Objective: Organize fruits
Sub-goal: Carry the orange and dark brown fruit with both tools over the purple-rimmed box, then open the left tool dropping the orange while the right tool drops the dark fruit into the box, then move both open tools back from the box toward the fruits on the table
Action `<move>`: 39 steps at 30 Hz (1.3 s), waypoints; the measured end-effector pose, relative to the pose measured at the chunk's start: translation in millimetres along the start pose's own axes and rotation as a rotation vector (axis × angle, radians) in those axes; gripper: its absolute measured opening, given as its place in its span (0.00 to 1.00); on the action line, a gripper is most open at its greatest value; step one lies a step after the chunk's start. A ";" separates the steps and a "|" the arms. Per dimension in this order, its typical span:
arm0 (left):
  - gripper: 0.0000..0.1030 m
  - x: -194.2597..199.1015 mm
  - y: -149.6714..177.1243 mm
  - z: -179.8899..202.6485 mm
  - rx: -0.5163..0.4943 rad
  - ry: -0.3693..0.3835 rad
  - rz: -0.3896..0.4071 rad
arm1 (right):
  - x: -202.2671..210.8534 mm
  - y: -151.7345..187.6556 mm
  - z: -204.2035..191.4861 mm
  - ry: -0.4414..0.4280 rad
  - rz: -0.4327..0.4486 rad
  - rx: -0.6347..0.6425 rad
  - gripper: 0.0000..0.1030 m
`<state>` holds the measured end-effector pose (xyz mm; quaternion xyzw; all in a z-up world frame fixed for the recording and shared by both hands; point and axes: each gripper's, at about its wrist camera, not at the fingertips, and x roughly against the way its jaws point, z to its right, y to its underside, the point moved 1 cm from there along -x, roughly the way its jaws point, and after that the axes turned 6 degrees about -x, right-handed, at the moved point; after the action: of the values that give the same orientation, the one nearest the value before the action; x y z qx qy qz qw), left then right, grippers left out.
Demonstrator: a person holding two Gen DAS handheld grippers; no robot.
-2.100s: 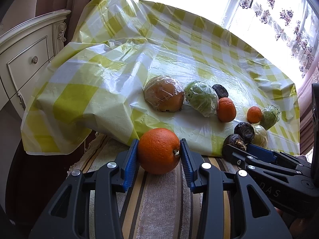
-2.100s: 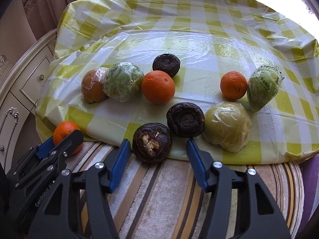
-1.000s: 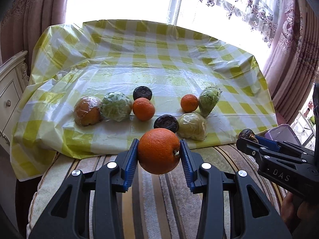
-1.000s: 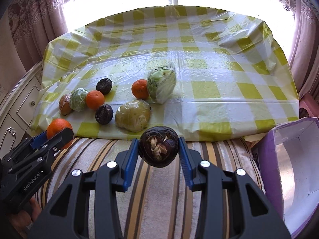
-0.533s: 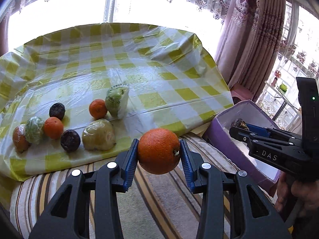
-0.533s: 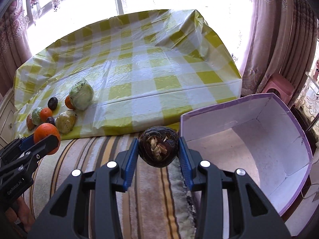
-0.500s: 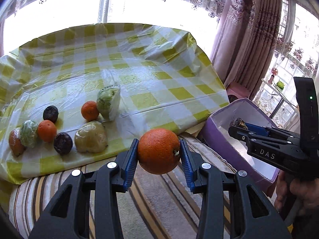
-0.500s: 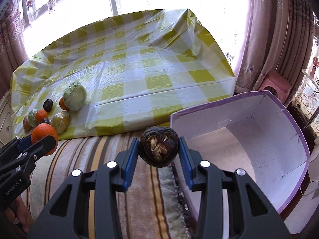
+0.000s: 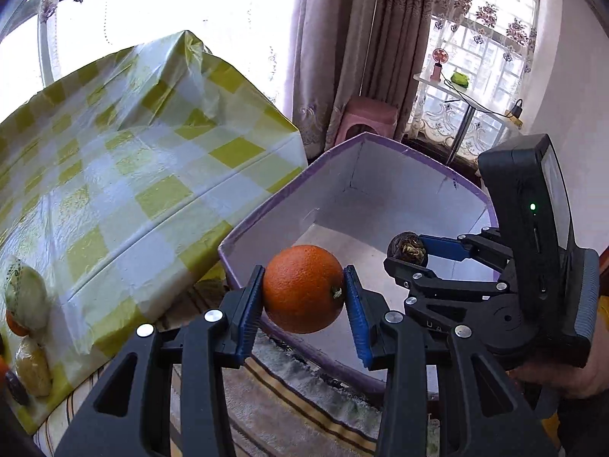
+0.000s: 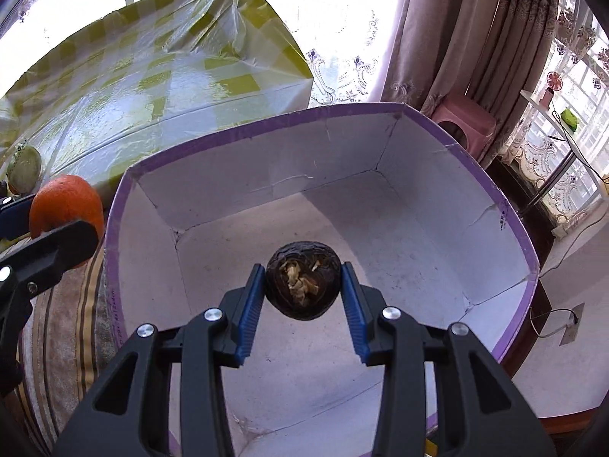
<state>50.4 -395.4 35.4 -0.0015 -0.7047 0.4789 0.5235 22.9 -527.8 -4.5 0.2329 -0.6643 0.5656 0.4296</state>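
While the left claw (image 9: 303, 297) squeezes an orange (image 9: 303, 288) at the near edge of the purple box (image 10: 213, 186), the right claw (image 10: 302, 293) squeezes a dark wrinkly fruit (image 10: 303, 285) over the inside of the box. More fruits (image 9: 26, 299) lie at the near edge of the yellow checked cloth (image 9: 125, 175).

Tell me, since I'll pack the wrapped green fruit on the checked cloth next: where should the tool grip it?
Grip the wrapped green fruit across its rounded middle, coming from above. It looks domed, and an orange fruit sits tight against its lower side, so a low approach seems crowded.
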 end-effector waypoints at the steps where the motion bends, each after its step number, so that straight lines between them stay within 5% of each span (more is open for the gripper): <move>1: 0.38 -9.5 -2.0 4.7 -0.016 0.012 -0.021 | -5.1 0.7 3.8 0.002 -0.019 0.001 0.39; 10: 0.38 -70.9 -6.2 22.0 -0.089 0.070 -0.196 | -38.9 10.0 15.8 0.043 -0.123 0.020 0.40; 17: 0.37 -89.7 1.5 20.7 -0.092 0.062 -0.253 | -46.8 12.5 16.1 0.058 -0.134 0.029 0.41; 26: 0.43 -86.7 1.4 13.9 -0.052 0.076 -0.234 | -44.6 8.4 23.9 0.073 -0.113 -0.001 0.62; 29: 0.52 -80.4 1.1 7.2 -0.017 0.102 -0.208 | -39.8 5.9 29.4 0.073 -0.095 -0.027 0.72; 32: 0.85 -66.8 -0.9 3.5 0.004 0.090 -0.151 | -31.8 3.8 39.4 0.059 -0.064 -0.082 0.81; 36: 0.88 -47.9 -3.6 1.4 0.018 0.094 -0.084 | -10.0 0.7 44.4 0.112 0.040 -0.094 0.91; 39: 0.88 -29.1 -3.3 -3.0 0.033 0.066 -0.019 | 7.9 -6.0 49.2 0.063 0.083 -0.132 0.98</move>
<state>67.4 -409.8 16.1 -0.0019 -0.6792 0.4852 0.5507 8.4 -574.8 5.8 0.1581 -0.6955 0.5450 0.4408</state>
